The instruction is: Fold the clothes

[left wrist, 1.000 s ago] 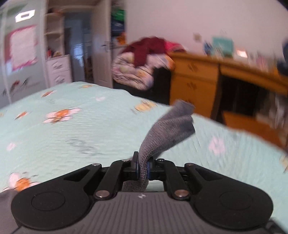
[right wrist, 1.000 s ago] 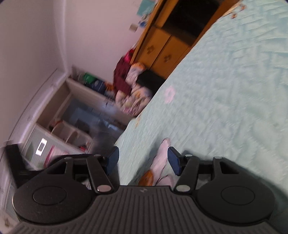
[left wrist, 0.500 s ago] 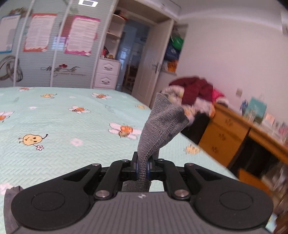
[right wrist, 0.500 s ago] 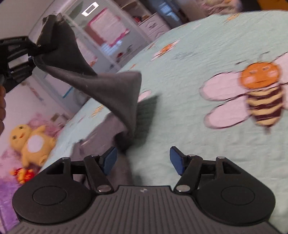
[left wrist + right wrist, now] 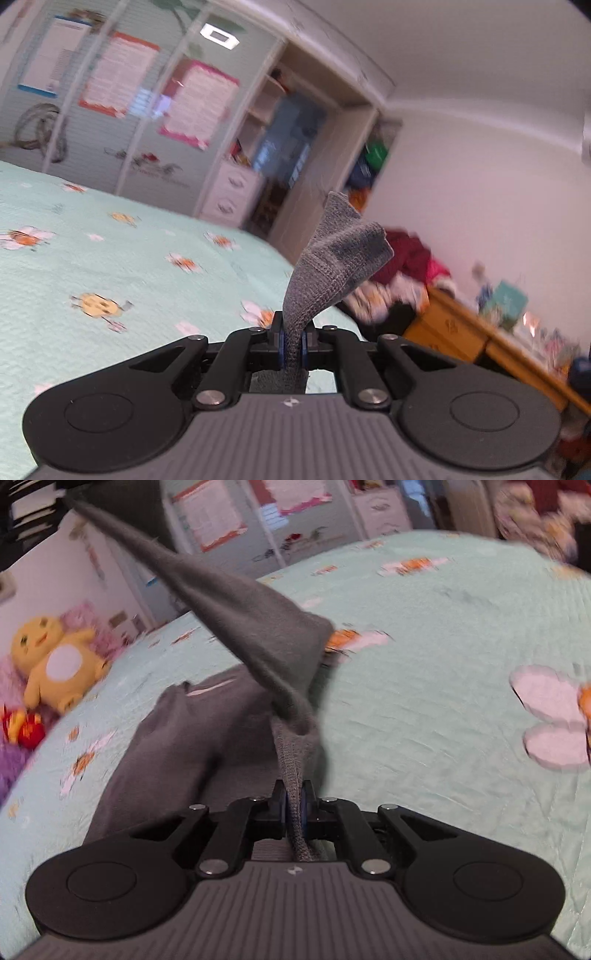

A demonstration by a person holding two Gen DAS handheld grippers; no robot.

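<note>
Left tongs (image 5: 293, 341): pressed together on a ribbed edge of the grey garment (image 5: 334, 266), which stood up in a crumpled flap just ahead of the fingers.
Right tongs (image 5: 294, 806): pinched a ribbed hem of the same grey garment (image 5: 236, 635); from there the cloth rose taut up and to the left, out of frame.
Only in the right view: the rest of the garment lay spread on the mint bedspread (image 5: 424, 701) to the left of the tongs; a yellow plush toy (image 5: 55, 661) sat far left, near the bed's edge.
Only in the left view: beyond the flap, an open wardrobe (image 5: 291, 147) with shelves holding blurred items, contents unclear; to the right, a heap of clothes (image 5: 402, 273) beside a wooden desk (image 5: 454, 332).
Garment's place: partly lifted between both tongs, partly resting on the bed.
</note>
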